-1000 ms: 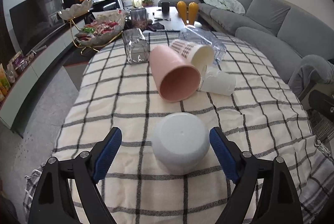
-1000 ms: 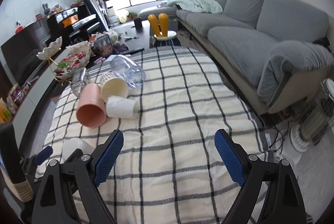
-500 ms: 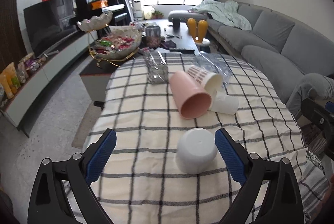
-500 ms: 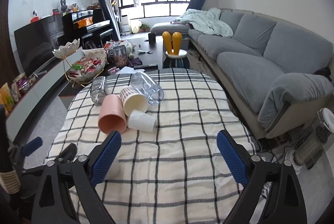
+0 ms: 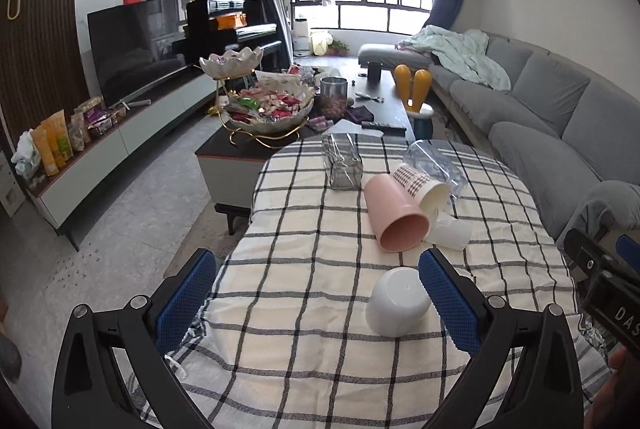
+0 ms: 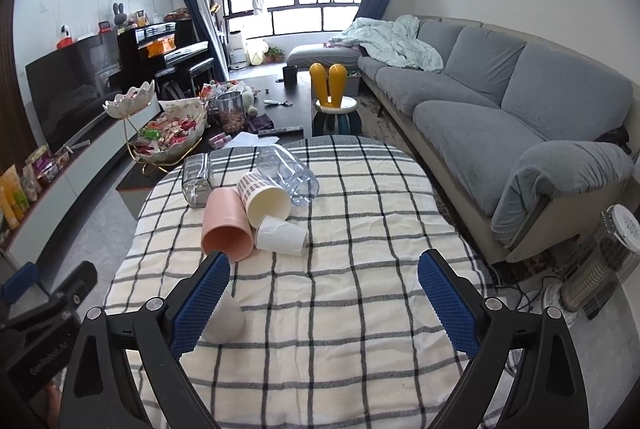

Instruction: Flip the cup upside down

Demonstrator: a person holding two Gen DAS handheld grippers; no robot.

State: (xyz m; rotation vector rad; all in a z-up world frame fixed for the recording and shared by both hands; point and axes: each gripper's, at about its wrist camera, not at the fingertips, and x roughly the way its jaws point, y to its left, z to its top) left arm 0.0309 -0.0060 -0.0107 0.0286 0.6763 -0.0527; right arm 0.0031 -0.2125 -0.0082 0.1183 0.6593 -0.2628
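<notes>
A white cup (image 5: 398,303) stands upside down on the checked tablecloth (image 5: 304,269), just left of my left gripper's right finger. My left gripper (image 5: 316,303) is open and empty, raised above the near table edge. The same cup (image 6: 224,319) shows in the right wrist view, partly hidden behind the left finger. My right gripper (image 6: 320,303) is open and empty above the cloth. A pink cup (image 5: 394,213), a patterned paper cup (image 5: 422,187), a small white cup (image 5: 450,233) and a clear plastic cup (image 5: 434,161) lie on their sides further back.
A clear glass container (image 5: 342,161) lies at the far side of the table. A coffee table with a snack bowl (image 5: 268,109) stands beyond. A grey sofa (image 6: 500,101) runs along the right. A heater (image 6: 600,265) stands on the floor at right.
My left gripper has pulled back and up from the upside-down white cup, which stays on the cloth. My right gripper has also risen and drawn back.
</notes>
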